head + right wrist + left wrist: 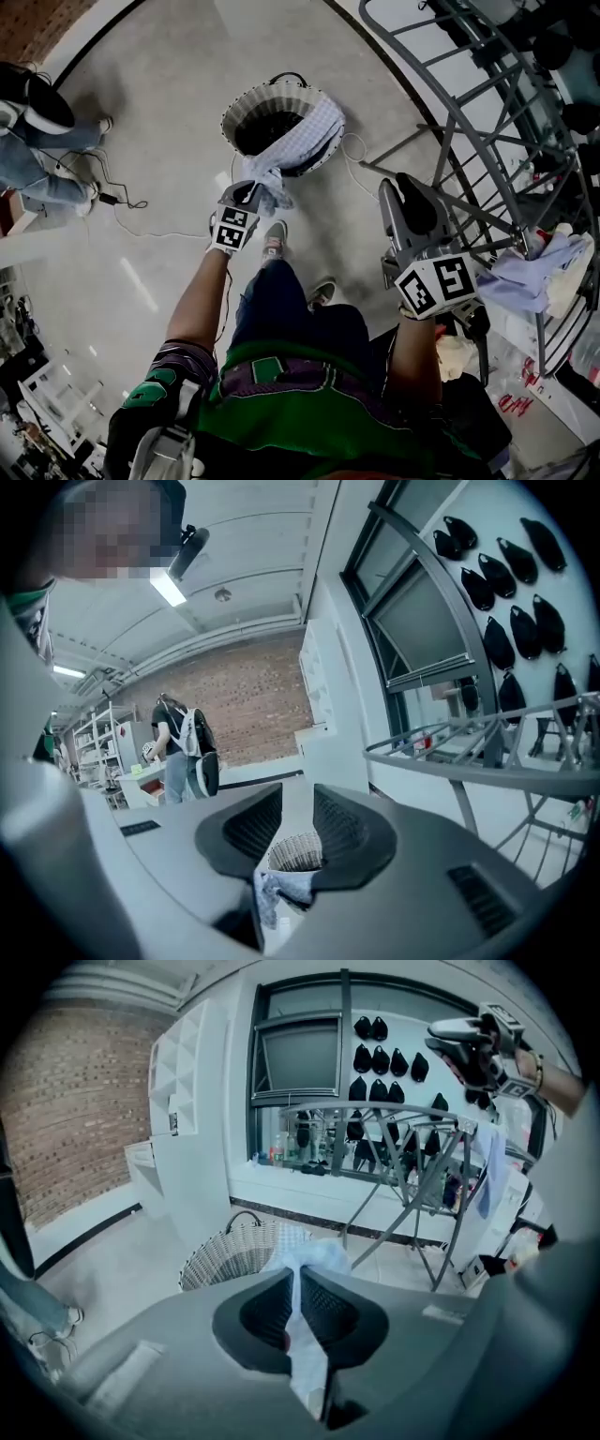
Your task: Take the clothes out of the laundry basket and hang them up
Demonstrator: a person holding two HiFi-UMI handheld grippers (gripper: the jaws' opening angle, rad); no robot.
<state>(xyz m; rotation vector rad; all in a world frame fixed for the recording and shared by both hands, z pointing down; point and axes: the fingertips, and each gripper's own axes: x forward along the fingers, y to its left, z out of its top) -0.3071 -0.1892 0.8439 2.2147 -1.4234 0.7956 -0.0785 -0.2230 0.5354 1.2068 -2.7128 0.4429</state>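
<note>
While the left tool [249, 195] pinches the checked cloth [305, 139], whose bulk drapes over the laundry basket [242, 105] at upper centre, lifting it clear of the rim comes first. The right tool [401, 199], jaws spread and empty, should take a second edge before the drying rack [487, 122] at right.

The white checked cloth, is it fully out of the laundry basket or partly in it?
Not fully out: the left gripper is shut on one end of the cloth, and the rest drapes over the basket rim.
</note>
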